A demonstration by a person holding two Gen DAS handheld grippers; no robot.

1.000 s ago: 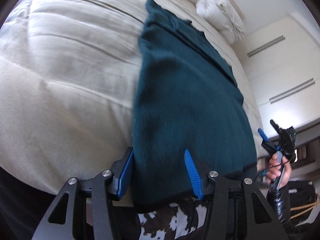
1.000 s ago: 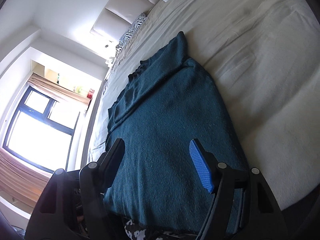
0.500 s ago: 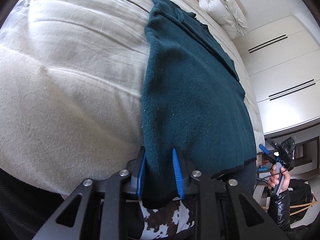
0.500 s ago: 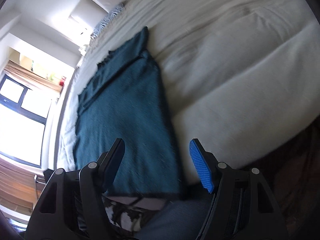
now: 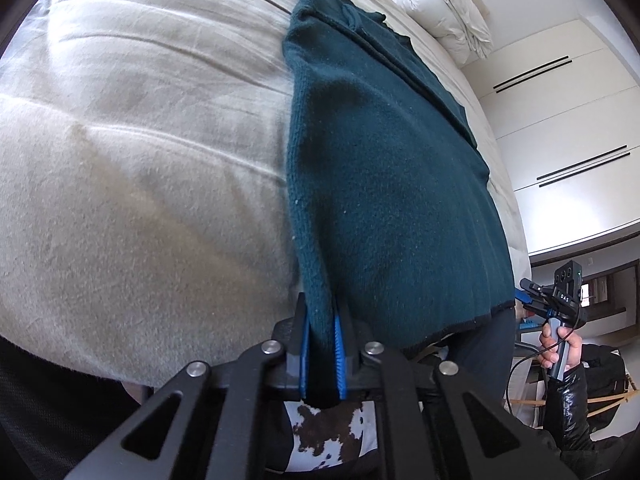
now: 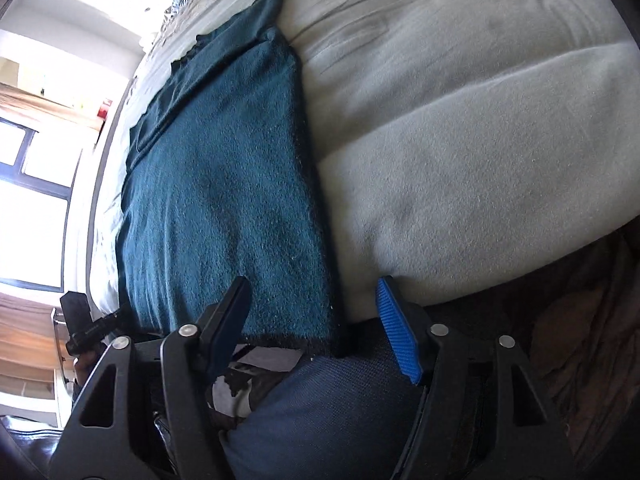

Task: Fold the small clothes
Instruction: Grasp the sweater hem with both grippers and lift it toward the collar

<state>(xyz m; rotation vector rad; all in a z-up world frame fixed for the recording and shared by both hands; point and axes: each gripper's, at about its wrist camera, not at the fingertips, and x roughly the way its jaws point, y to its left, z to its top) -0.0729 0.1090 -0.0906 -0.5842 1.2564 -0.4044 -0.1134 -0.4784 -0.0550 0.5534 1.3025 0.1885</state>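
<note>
Dark teal sweater (image 5: 384, 184) lies flat on the beige bed cover (image 5: 140, 184), stretching away from both tongs. Left gripper (image 5: 320, 354) has just closed, pads pinching the sweater's near left hem corner. Right gripper (image 6: 316, 320) is half open and narrowing, straddling the near right hem corner w/o pressing it.

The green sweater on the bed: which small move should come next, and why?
Probably the right gripper should close on the sweater's near right corner. The left gripper is already shut on the near left corner; its jaws have just been closing. The right jaws have been narrowing but stand open, the hem corner between them, unpinched. With both corners held, the hem can be lifted over the bed.
</note>
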